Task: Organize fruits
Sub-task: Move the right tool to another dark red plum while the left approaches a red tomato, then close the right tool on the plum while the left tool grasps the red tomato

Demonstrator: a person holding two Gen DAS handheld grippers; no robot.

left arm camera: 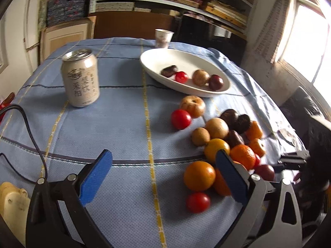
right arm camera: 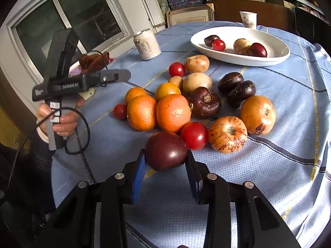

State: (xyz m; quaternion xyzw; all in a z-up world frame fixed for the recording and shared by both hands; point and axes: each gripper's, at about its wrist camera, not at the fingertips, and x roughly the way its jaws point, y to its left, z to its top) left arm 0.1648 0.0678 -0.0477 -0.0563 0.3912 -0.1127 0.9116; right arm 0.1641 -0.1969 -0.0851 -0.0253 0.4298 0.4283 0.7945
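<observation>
The right claw has its blue pads pressed against both sides of a dark purple plum at the near edge of the fruit pile on the blue-clothed tabletop; the plum's underside is hidden. The left claw hangs wide apart with nothing between its pads, its right pad covering part of an orange. The white dish behind holds four fruits. A hand grips the left handle, the sleeve cut off
</observation>
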